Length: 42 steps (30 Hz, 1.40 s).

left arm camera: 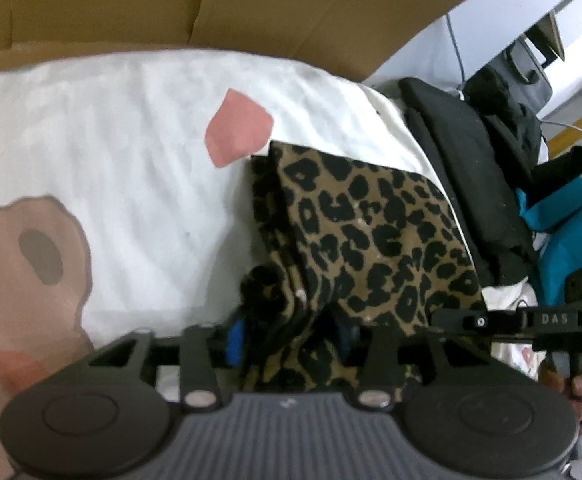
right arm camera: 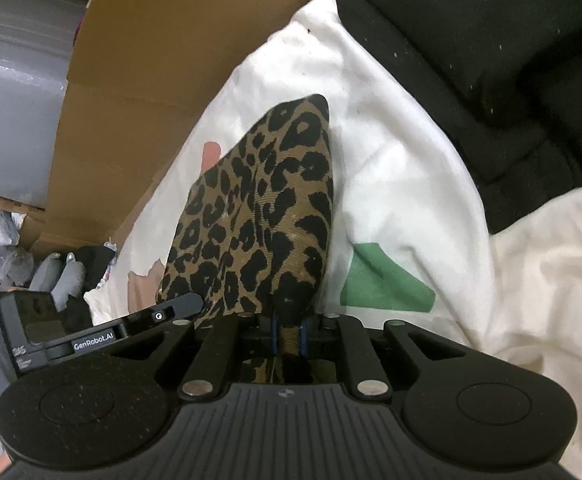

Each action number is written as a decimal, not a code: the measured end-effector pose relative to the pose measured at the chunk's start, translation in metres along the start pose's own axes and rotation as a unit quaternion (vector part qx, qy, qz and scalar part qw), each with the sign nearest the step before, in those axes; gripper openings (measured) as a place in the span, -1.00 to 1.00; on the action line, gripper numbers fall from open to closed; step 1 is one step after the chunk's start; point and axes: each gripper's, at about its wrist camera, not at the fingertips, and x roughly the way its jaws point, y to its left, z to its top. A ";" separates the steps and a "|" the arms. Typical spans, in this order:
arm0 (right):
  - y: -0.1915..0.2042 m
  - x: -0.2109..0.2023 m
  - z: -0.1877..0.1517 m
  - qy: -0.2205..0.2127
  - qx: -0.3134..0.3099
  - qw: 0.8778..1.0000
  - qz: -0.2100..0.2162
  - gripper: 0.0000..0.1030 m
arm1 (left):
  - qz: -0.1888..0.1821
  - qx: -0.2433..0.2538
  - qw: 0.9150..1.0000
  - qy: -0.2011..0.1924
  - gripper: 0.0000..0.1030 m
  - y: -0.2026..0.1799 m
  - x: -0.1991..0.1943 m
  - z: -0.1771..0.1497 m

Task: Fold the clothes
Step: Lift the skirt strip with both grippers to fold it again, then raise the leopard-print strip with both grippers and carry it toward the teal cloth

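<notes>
Right wrist view: your right hand-held gripper is clenched on the leopard-print garment, which stretches straight ahead over the white printed sheet. Your left hand-held gripper grasps the same garment's near, bunched end, jaws less closed.

left gripper: black ribbed body, blue-padded fingers | right gripper: black, "GenRobot.AI" label, silver screws

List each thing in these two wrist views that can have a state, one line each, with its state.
Leopard-print garment: folded, held by both grippers.
Left gripper: shut on the garment.
Right gripper: shut on the garment.
White printed sheet: spread flat beneath.
Black clothes: bunched, unfolded.
Cardboard box: flaps open.
</notes>
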 end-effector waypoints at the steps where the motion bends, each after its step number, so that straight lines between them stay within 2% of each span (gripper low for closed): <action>1: -0.001 0.001 0.001 0.001 0.003 1.000 0.000 -0.64 | -0.002 0.004 1.000 -0.001 0.05 0.000 0.002 0.000; 2: -0.001 0.002 0.001 0.003 0.007 1.000 -0.001 -0.54 | -0.005 0.005 1.000 -0.002 0.06 0.000 0.003 0.000; 6: -0.005 0.007 0.000 0.005 0.014 1.000 0.007 -0.52 | -0.019 -0.001 1.000 -0.009 0.09 0.001 0.008 0.000; 9: -0.004 0.013 -0.002 0.008 0.011 1.000 0.010 -0.51 | -0.008 0.008 1.000 -0.005 -0.05 -0.004 0.009 0.002; 10: -0.002 0.014 -0.002 0.008 0.008 1.000 0.009 -0.53 | -0.007 0.008 1.000 -0.003 -0.15 -0.005 0.009 0.003; 13: 0.005 0.015 -0.003 0.007 -0.010 1.000 0.000 -0.77 | -0.003 0.006 1.000 -0.004 -0.31 -0.009 0.005 0.003; 16: 0.017 0.012 -0.002 0.005 -0.031 0.999 -0.017 -0.86 | 0.001 0.010 1.000 -0.014 -0.43 -0.013 -0.002 0.002; 21: 0.049 -0.001 -0.005 -0.017 -0.076 0.996 -0.041 -0.88 | 0.006 0.021 0.999 -0.040 -0.48 -0.023 -0.027 0.002; 36: 0.114 -0.048 -0.003 -0.069 -0.150 0.985 -0.039 -0.90 | 0.037 0.031 0.994 -0.101 -0.49 -0.068 -0.106 0.001; 42: 0.145 -0.083 -0.001 -0.076 -0.182 0.979 -0.048 -0.90 | 0.053 0.029 0.992 -0.107 -0.50 -0.099 -0.135 0.006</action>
